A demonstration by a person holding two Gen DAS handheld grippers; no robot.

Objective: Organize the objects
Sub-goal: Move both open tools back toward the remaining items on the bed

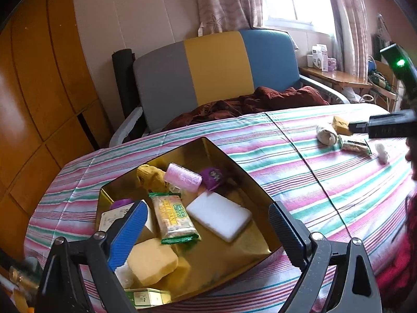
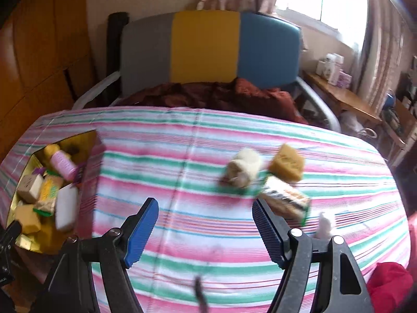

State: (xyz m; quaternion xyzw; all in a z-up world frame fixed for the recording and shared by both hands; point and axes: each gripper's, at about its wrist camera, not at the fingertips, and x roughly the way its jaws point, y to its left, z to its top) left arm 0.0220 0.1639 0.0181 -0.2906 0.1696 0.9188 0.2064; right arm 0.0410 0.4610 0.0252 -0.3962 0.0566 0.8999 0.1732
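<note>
Basically a sorting job partway done: a gold tin [image 1: 260, 190] sits on the left of the striped cloth [image 1: 299, 161] and serves as the collecting bin, so most items are already piled in it, namely a pink roll [image 1: 184, 177], a purple wad [image 1: 215, 177], a snack bar [image 1: 173, 217], a white sponge [image 1: 219, 215], a yellow sponge [image 1: 151, 260] and small boxes at the near-left corner. The left gripper [image 1: 206, 230] hangs over the tin's near side with its jaws spread wide and nothing between them; likely it is parked there to steady or guard the bin, though that is a guess. Leftovers lie grouped on the right: a cream bundle [image 2: 243, 170], a tan sponge [image 2: 286, 163] just right of it, a wrapped bar [image 2: 285, 199] nearer, touching or nearly touching both, and a small white piece [image 2: 324, 223] at the near right. The right gripper [image 2: 206, 228] is spread too, empty, hovering above bare cloth just left of the wrapped bar; its view is smeared. Judged from its spot, it is heading for that cluster, the wrapped bar being closest to its right finger. Four pieces are not yet in the tin. Risk: the bar's slick wrapper may slip, and the bundle lies close enough to get nudged.
</note>
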